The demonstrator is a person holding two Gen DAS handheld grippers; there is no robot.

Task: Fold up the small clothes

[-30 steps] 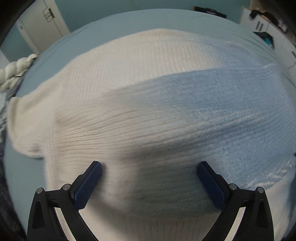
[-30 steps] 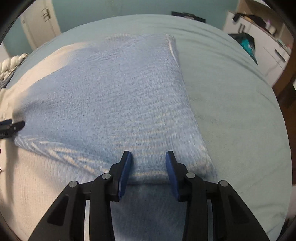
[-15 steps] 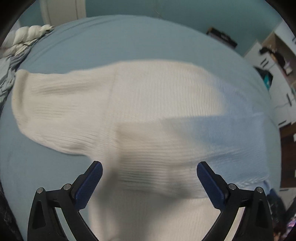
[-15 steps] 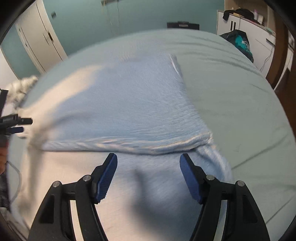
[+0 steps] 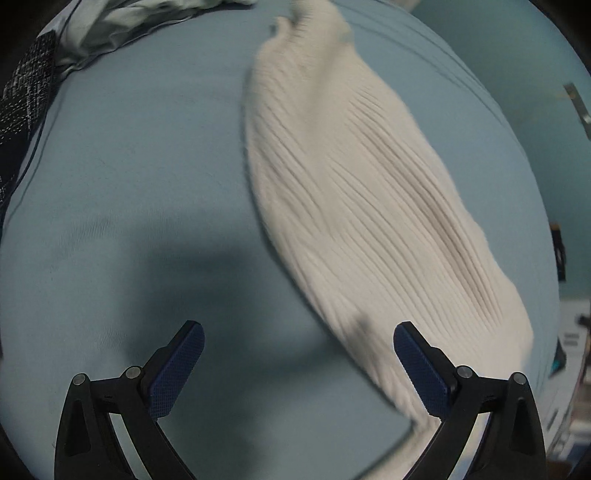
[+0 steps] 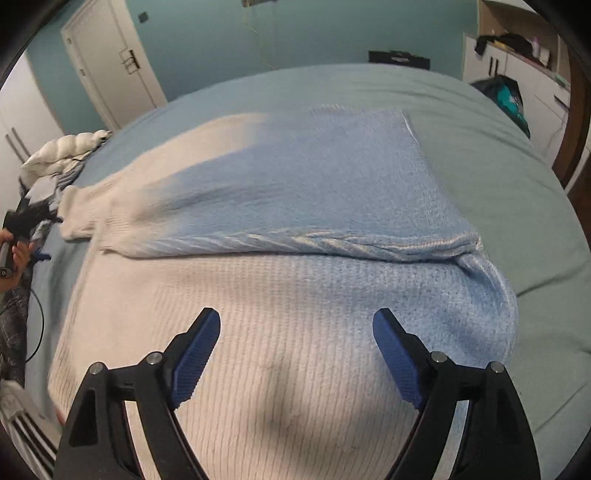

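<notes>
A cream-to-light-blue knit sweater (image 6: 295, 206) lies on the bed, its blue part folded over across the middle. Its cream sleeve (image 5: 362, 192) stretches out to the left and fills the left wrist view. My left gripper (image 5: 298, 363) is open and empty, above the bed sheet just left of the sleeve's near end. It also shows small at the far left of the right wrist view (image 6: 26, 218). My right gripper (image 6: 295, 354) is open and empty, hovering over the sweater's near cream-and-blue part.
The light blue bed sheet (image 6: 517, 192) surrounds the sweater. A heap of crumpled clothes (image 5: 122, 26) lies at the bed's far left; it also shows in the right wrist view (image 6: 66, 151). A white door (image 6: 110, 70) and white cabinets (image 6: 517, 74) stand beyond the bed.
My right gripper opened, let go of the blue fold and pulled back. My left gripper swung left off the sweater's body to the outstretched cream sleeve.
</notes>
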